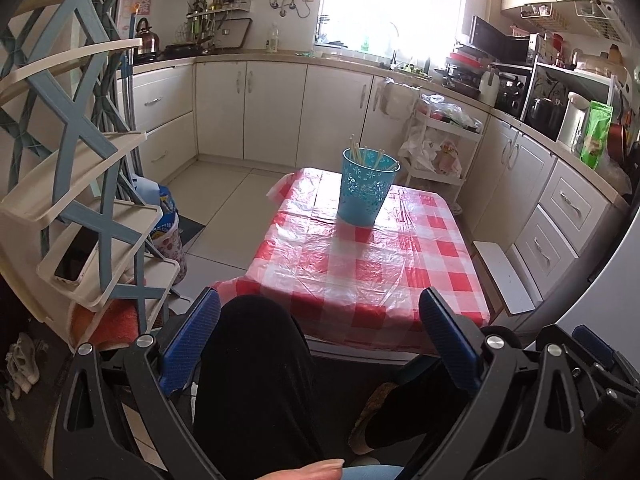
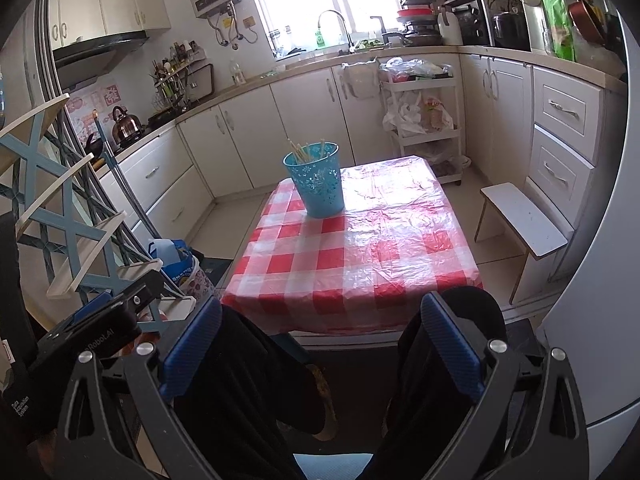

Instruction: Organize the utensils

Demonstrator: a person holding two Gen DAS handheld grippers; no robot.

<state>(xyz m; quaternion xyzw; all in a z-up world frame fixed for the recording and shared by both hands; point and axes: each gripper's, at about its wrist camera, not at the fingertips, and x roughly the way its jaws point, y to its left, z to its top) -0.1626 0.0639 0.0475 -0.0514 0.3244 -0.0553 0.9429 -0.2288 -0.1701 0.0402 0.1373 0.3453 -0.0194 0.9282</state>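
While both grippers, left (image 1: 320,320) and right (image 2: 320,320), hang spread and empty above the person's lap, the chopsticks (image 1: 366,155) sit in the cup (image 1: 366,190) on the table (image 1: 360,268). Looks finished or unstarted; next move, if any, needs a forward reach.

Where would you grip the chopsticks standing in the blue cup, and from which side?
Probably the upper ends of the chopsticks, from above. Only those ends clear the rim of the blue cup, and they lean apart, so closing on one or two near the tips looks easiest. Both the left gripper and the right gripper are open and held back over the person's lap.
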